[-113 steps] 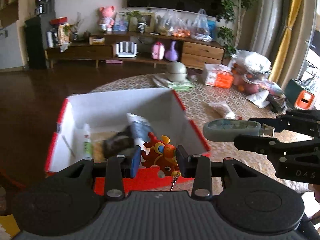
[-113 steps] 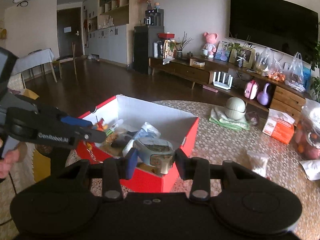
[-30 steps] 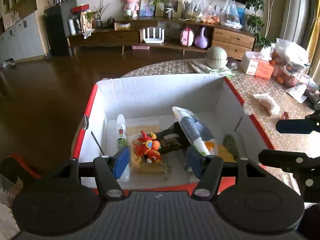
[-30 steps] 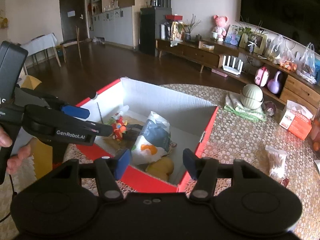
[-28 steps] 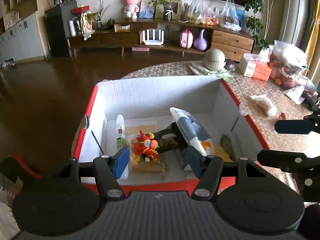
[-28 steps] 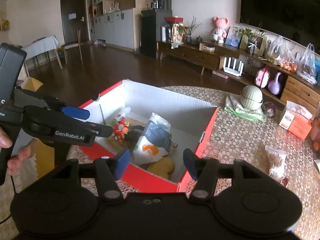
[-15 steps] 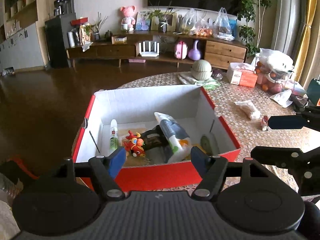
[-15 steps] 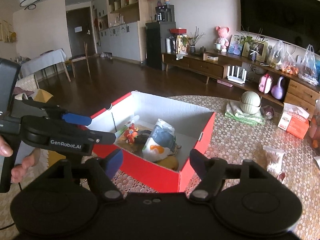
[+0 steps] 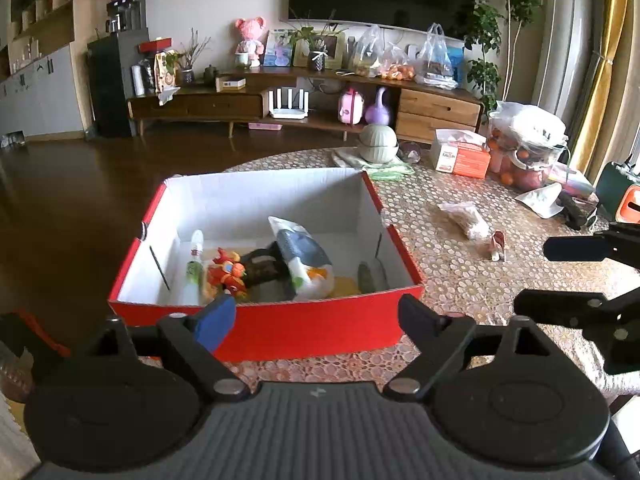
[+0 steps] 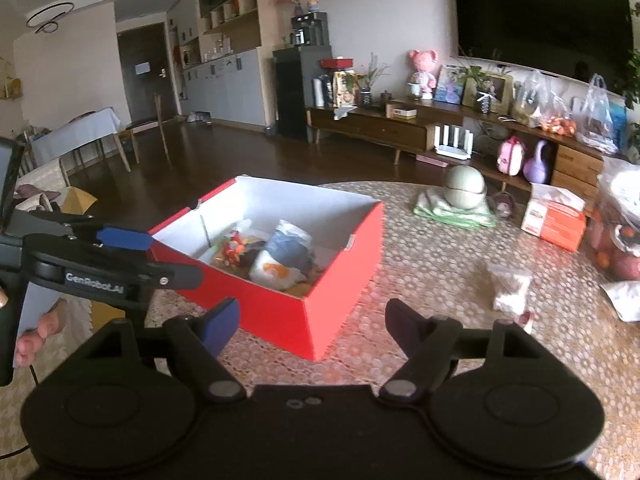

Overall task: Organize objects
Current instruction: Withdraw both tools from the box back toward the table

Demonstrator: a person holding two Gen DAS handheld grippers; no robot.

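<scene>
A red cardboard box (image 9: 320,320) with a white inside stands on the patterned table (image 9: 460,276); it also shows in the right wrist view (image 10: 280,308). Inside lie a red dragon toy (image 9: 226,272), a white tube (image 9: 194,266), a dark pouch (image 9: 262,266), a grey-white snack bag (image 9: 304,258) and a grey-green case (image 9: 366,276). My left gripper (image 9: 316,320) is open and empty, held back in front of the box's near wall. My right gripper (image 10: 312,322) is open and empty, near the box's corner.
On the table to the right lie a small clear packet (image 9: 464,218), a tiny wrapped item (image 9: 496,242), an orange tissue box (image 9: 460,158), a green-grey pot on a cloth (image 9: 378,148) and bags of fruit (image 9: 528,152). The table's edge runs left of the box.
Both grippers have let go of their objects into the box, opened wide and drawn back from it. The dragon toy and grey-green case now lie inside.
</scene>
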